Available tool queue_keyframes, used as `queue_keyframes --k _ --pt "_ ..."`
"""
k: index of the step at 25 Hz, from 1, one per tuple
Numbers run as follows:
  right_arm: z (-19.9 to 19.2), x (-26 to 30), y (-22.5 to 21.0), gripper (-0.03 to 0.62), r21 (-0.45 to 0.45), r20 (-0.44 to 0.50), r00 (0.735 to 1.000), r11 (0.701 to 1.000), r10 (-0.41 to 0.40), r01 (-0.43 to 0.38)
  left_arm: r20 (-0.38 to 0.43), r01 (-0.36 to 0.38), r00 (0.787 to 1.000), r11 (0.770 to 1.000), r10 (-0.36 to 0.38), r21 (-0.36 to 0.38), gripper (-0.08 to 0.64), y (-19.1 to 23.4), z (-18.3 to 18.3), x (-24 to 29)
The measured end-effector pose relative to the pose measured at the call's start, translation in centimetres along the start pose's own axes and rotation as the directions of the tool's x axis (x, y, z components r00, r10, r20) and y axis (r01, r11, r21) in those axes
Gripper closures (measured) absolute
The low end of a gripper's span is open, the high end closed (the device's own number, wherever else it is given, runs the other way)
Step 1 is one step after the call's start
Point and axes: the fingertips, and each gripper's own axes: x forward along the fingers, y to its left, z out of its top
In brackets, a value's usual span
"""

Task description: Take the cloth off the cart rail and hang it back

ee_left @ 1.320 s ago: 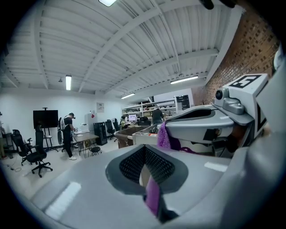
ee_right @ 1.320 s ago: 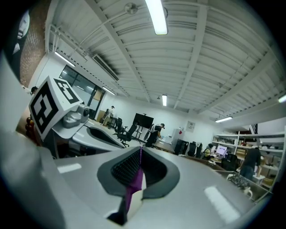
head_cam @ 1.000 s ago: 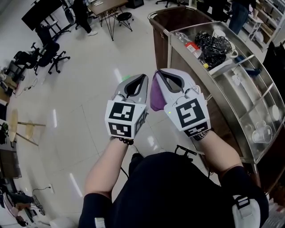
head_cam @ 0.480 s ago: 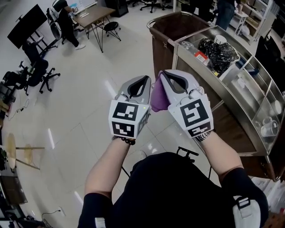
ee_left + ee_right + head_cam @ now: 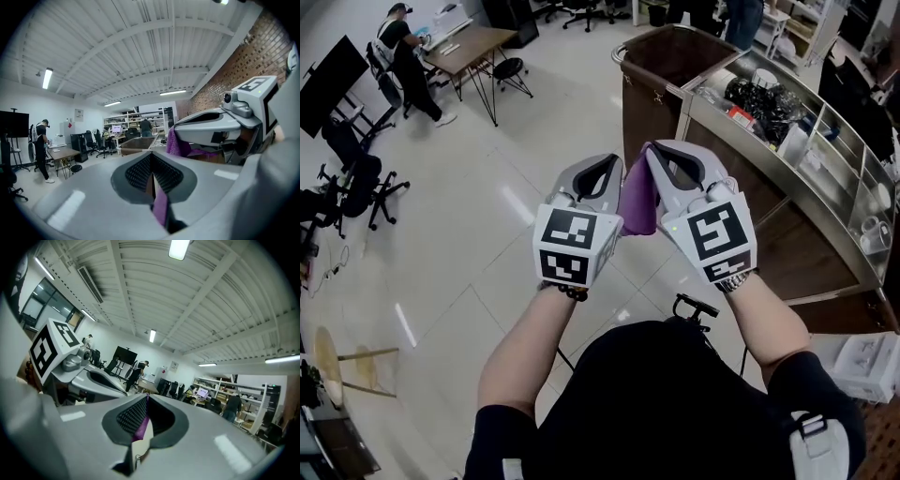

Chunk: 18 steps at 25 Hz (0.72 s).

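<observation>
A purple cloth (image 5: 637, 199) hangs bunched between my two grippers, held level in front of me above the floor. My left gripper (image 5: 592, 172) is shut on one edge of it; a purple strip (image 5: 161, 206) shows in its closed jaws. My right gripper (image 5: 671, 159) is shut on the other edge, with purple (image 5: 139, 428) pinched at its jaw seam. The two grippers sit side by side, almost touching. The steel cart (image 5: 787, 202) stands to the right of the grippers, and its rail (image 5: 649, 71) runs round the brown bag end.
The cart's top trays hold a black bag (image 5: 766, 98), bottles and cups. A brown bin bag (image 5: 670, 52) hangs at the cart's far end. Office chairs (image 5: 356, 178), a desk (image 5: 469, 47) and a standing person (image 5: 405, 58) are far off to the left across the white floor.
Both grippers have travelled together with the cloth, rising a little. The cart now lies further right and up in the head view. Both grips look unchanged.
</observation>
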Motion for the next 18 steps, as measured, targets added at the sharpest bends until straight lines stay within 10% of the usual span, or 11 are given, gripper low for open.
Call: queue_keyframes --k 18 --pt "2.9 7.7 -1.4 0.586 -0.001 0.024 0.995 0.995 -0.097 0.097 0.020 0.075 0.997 0.997 -0.075 -0.003 0.561 7.9 -0.8 2.9"
